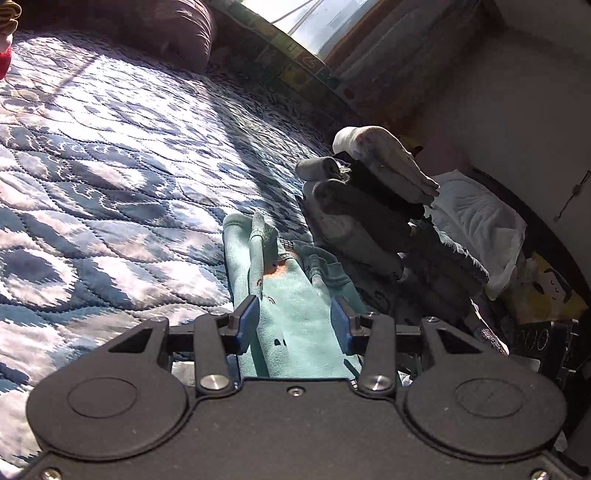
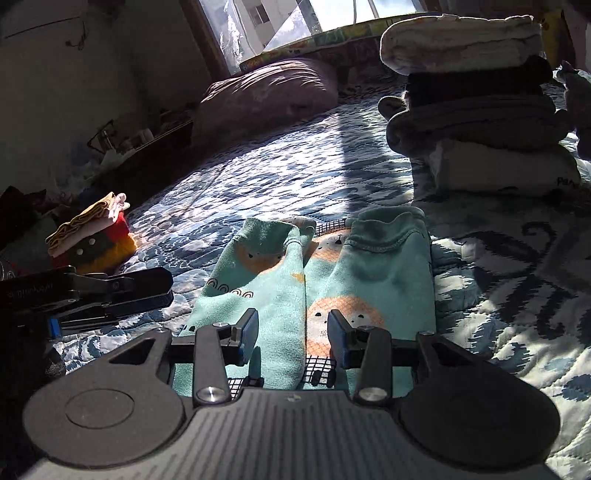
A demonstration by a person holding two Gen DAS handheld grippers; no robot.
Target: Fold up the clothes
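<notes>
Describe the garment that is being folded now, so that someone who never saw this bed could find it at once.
Start from the blue and white quilted bedspread and find the tall stack of folded clothes on it. Just in front of that stack lies the teal garment, flat, between the open fingers of the right gripper. Only it has orange round faces printed on teal; the stack is white, black and grey.

Teal printed garment (image 2: 325, 295): near end hidden under the right gripper's body. Colourful folded pile (image 1: 7, 33) (at 10 o'clock) cut by the left-wrist view's edge. White folded item's lettering (image 2: 565, 181) cropped, unreadable.
</notes>
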